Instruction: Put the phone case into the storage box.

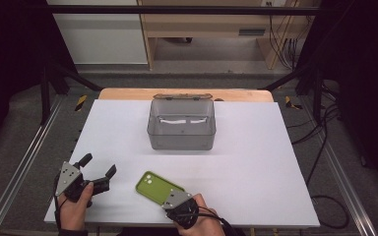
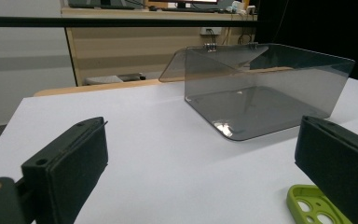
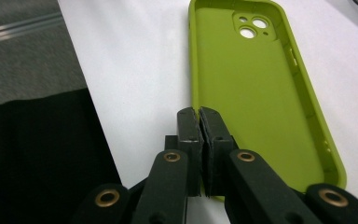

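Note:
A lime-green phone case [image 1: 153, 187] lies inside-up on the white table near the front edge. My right gripper [image 1: 167, 200] is shut on the case's side wall at its near end; in the right gripper view the jaws [image 3: 199, 114] pinch the rim of the case [image 3: 256, 84]. My left gripper [image 1: 98, 164] rests at the front left, open, with nothing between its fingers. In the left gripper view its wide-apart jaws [image 2: 200, 172] frame a corner of the case [image 2: 312, 210].
A smoky transparent plastic box [image 1: 181, 140] stands at the table's middle back with its hinged lid [image 1: 182, 97] folded open behind it; the box [image 2: 261, 88] looks empty. The white tabletop [image 1: 256, 162] spreads to the right. Cables lie on the floor at right.

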